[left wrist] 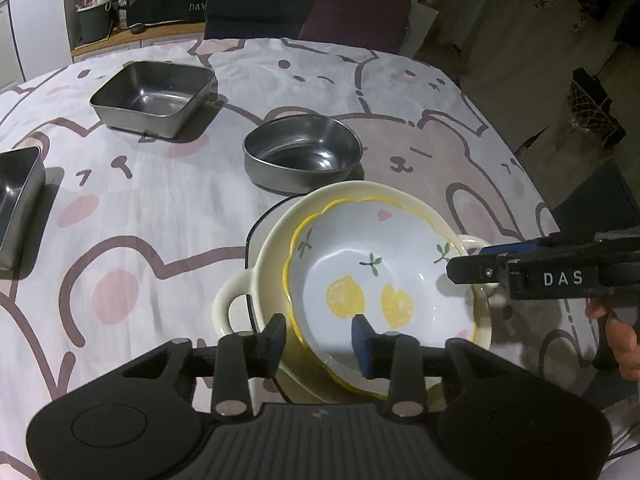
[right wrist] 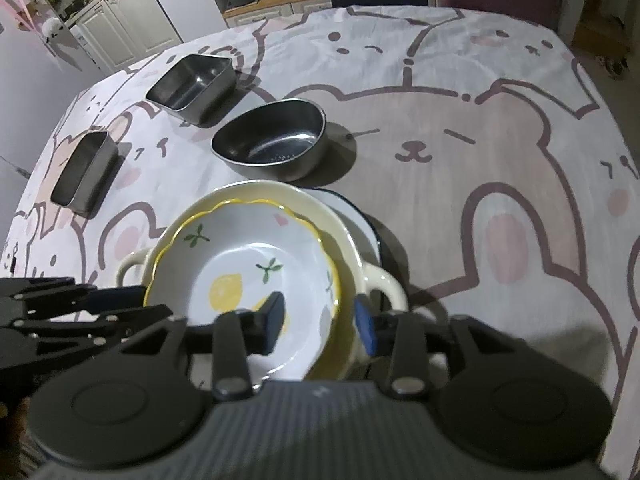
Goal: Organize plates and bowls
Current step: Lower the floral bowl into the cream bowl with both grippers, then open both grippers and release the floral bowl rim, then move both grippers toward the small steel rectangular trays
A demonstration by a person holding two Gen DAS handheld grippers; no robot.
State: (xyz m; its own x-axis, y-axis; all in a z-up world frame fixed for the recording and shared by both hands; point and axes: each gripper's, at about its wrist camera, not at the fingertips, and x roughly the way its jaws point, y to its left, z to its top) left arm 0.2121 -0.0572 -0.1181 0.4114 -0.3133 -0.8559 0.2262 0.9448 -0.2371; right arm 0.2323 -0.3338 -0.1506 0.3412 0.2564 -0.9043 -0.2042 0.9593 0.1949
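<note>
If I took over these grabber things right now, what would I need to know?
Left hand-held gripper: open, straddling the near rim of the lemon bowl.
Right hand-held gripper: open, straddling its opposite rim.
Done: lemon bowl sits in the cream two-handled bowl, on a dark-rimmed plate.
Left: round steel bowl and two square steel containers stand loose.

Dim indoor light from overhead; the metal bowl (left wrist: 302, 158) throws a soft shadow and carries pale glare inside; fisheye bending grows away from it, far room behind it murky
</note>
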